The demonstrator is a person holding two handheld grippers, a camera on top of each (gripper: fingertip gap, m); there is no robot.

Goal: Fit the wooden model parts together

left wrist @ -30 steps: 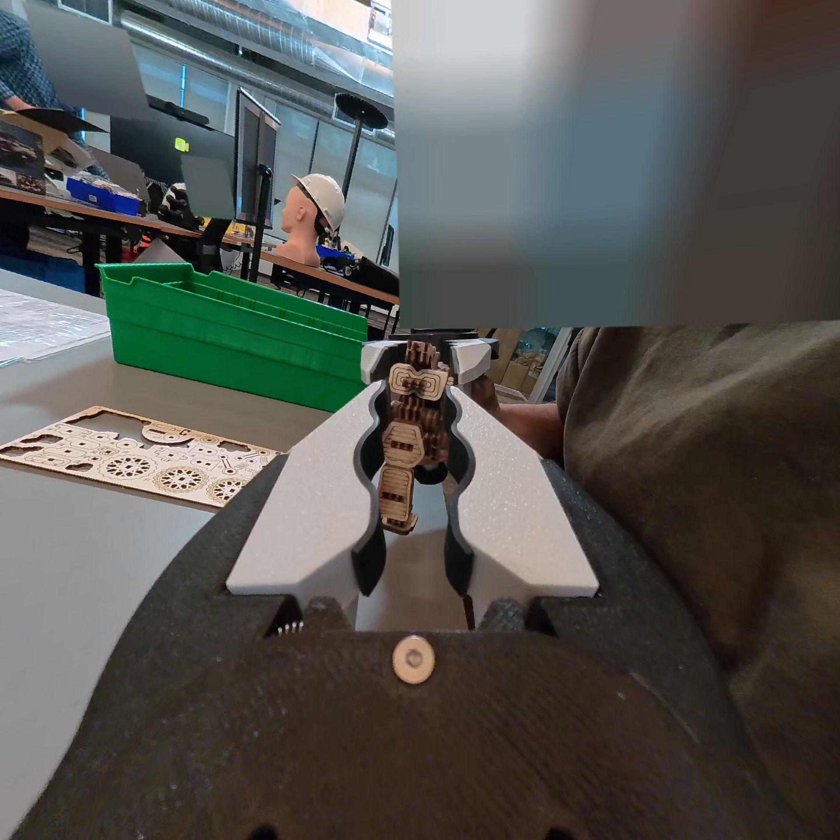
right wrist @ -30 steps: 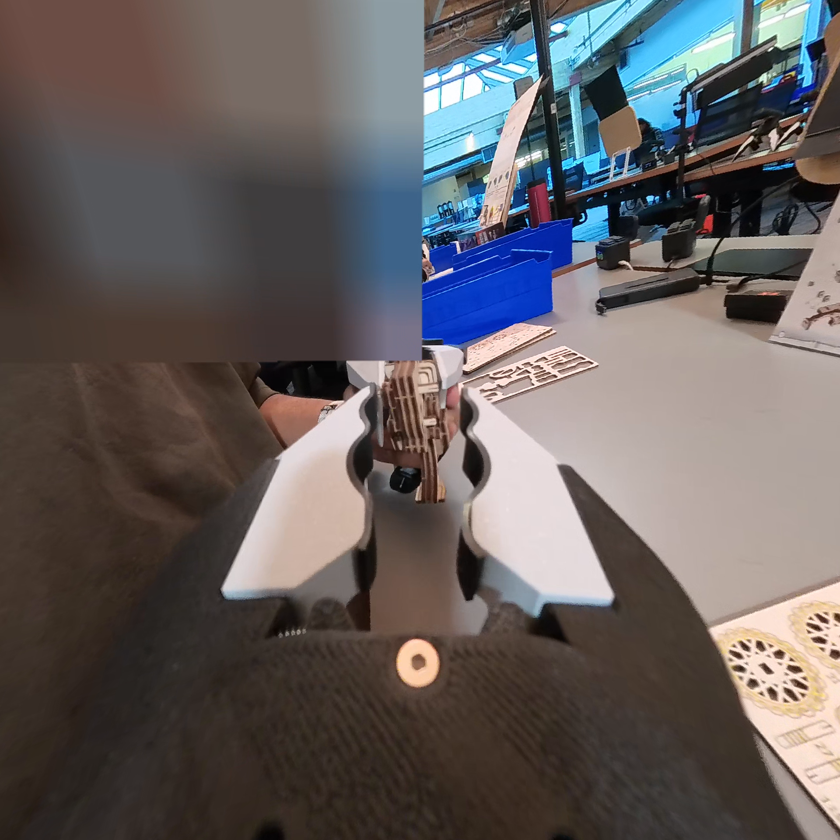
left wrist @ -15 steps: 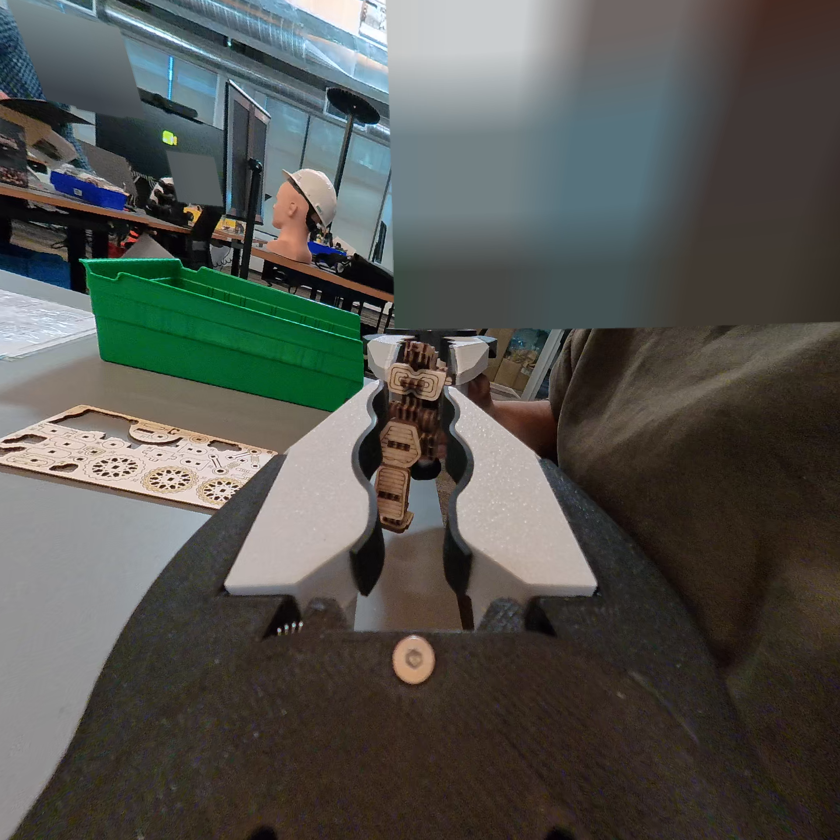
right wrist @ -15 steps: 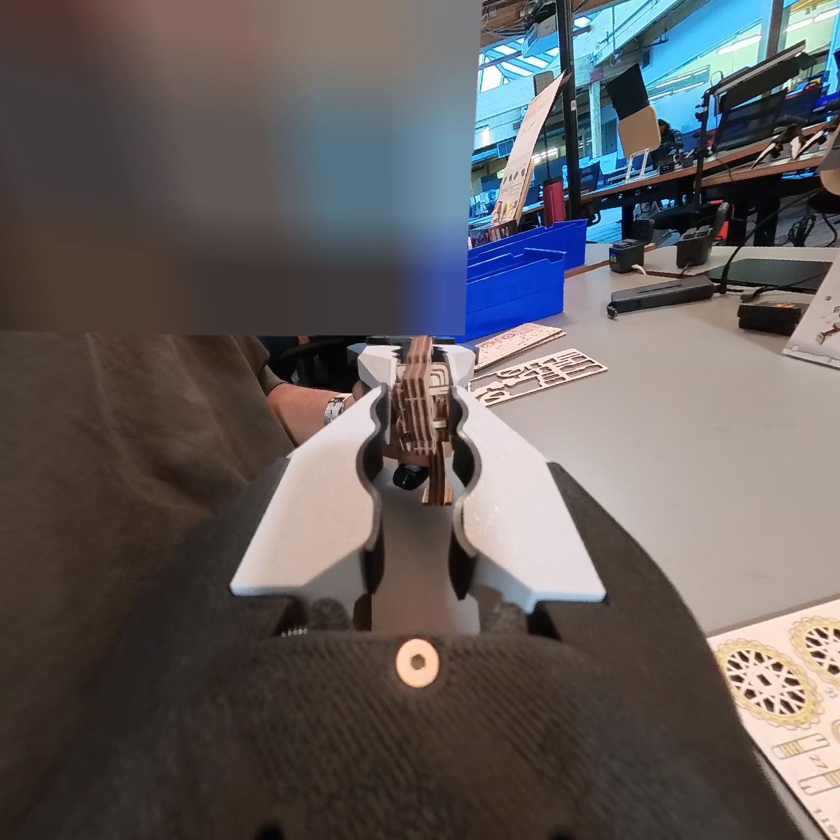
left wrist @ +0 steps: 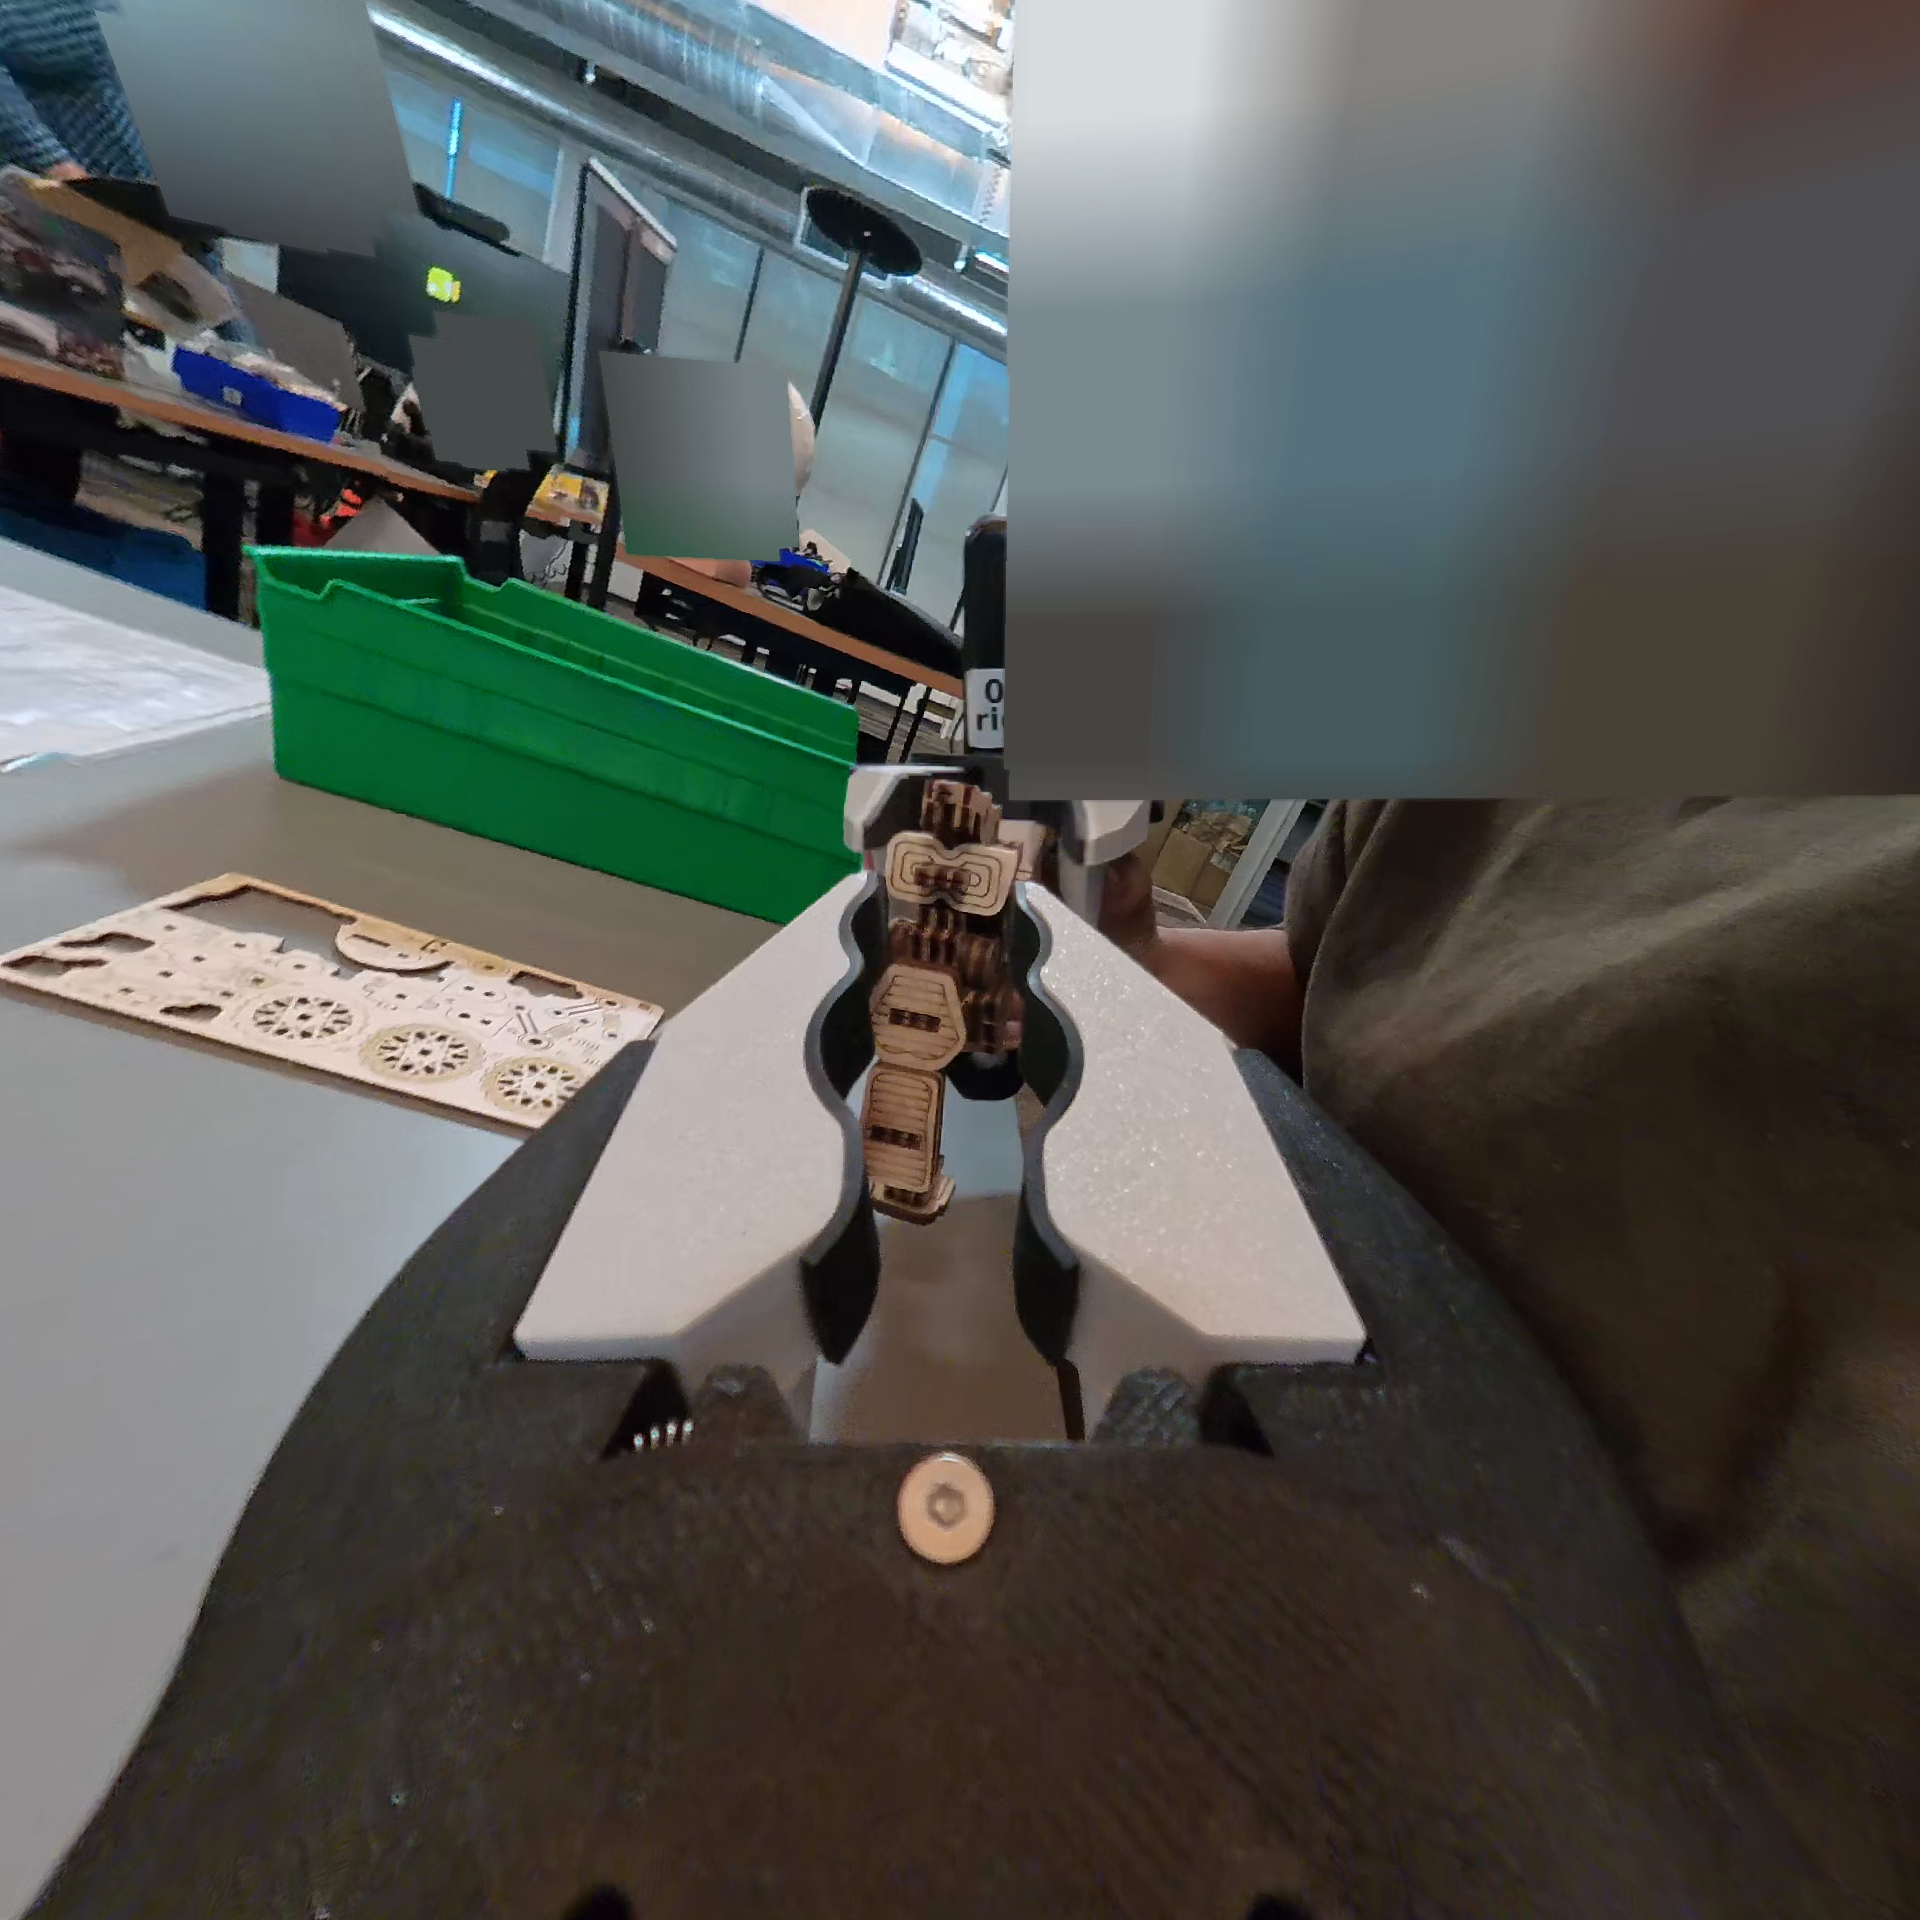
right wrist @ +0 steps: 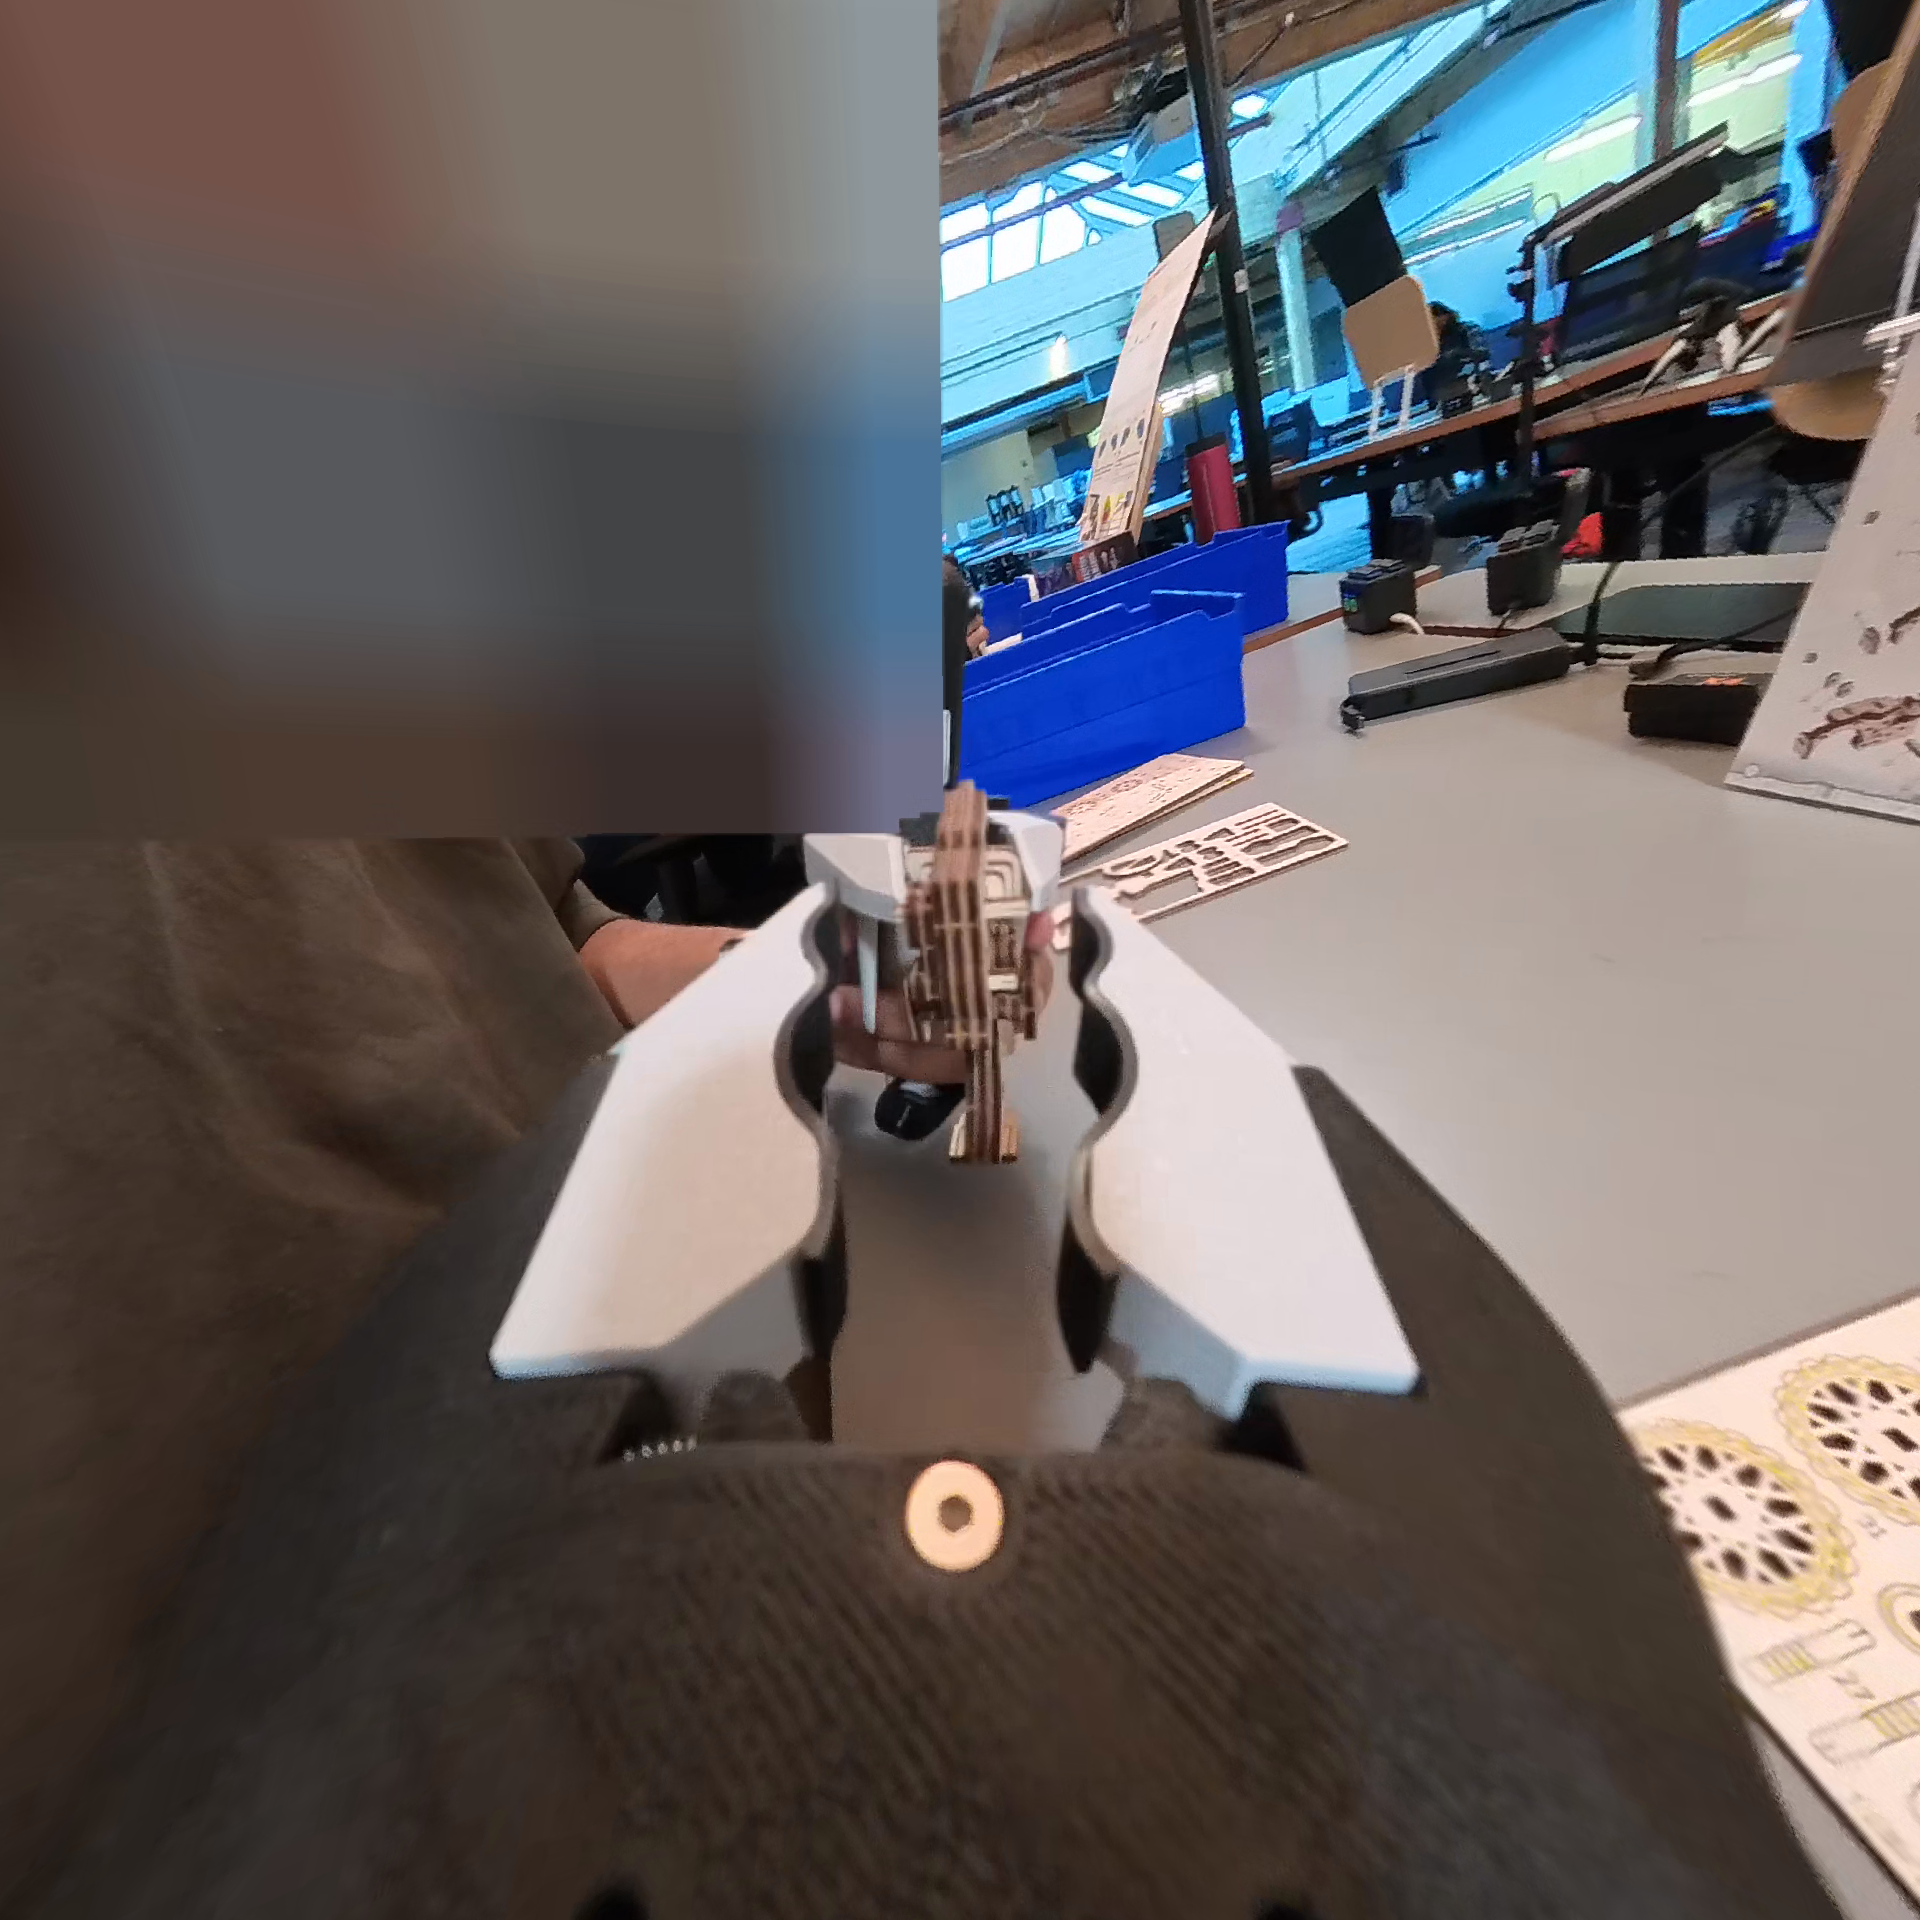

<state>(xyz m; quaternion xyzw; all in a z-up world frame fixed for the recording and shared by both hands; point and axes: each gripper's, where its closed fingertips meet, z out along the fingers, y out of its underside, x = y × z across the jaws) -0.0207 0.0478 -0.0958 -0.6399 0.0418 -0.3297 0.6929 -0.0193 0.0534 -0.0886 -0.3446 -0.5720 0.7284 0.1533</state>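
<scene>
A small layered wooden model (left wrist: pixel 914 1029) hangs upright above the grey table. My left gripper (left wrist: pixel 943 894) is shut on it, with its grey fingers pressed against both sides. The model also shows in the right wrist view (right wrist: pixel 966 966), held at its top by the left gripper (right wrist: pixel 935 862). My right gripper (right wrist: pixel 948 914) faces it from the opposite side. It is open, with its fingers on either side of the model and a gap on each side. In the left wrist view the right gripper (left wrist: pixel 982 821) shows just behind the model's top.
A person in an olive shirt (left wrist: pixel 1558 1143) sits close behind the grippers. A green bin (left wrist: pixel 540 727) and a wooden part sheet (left wrist: pixel 343 997) lie to one side. Blue bins (right wrist: pixel 1112 675), more wood sheets (right wrist: pixel 1216 862) and a printed wheel sheet (right wrist: pixel 1787 1507) lie on the grey table (right wrist: pixel 1455 1039). Less than 4 cm separates the two grippers' tips.
My right gripper's fingers have spread apart from the model since half a second ago. My left gripper keeps its hold. Both views shifted slightly.
</scene>
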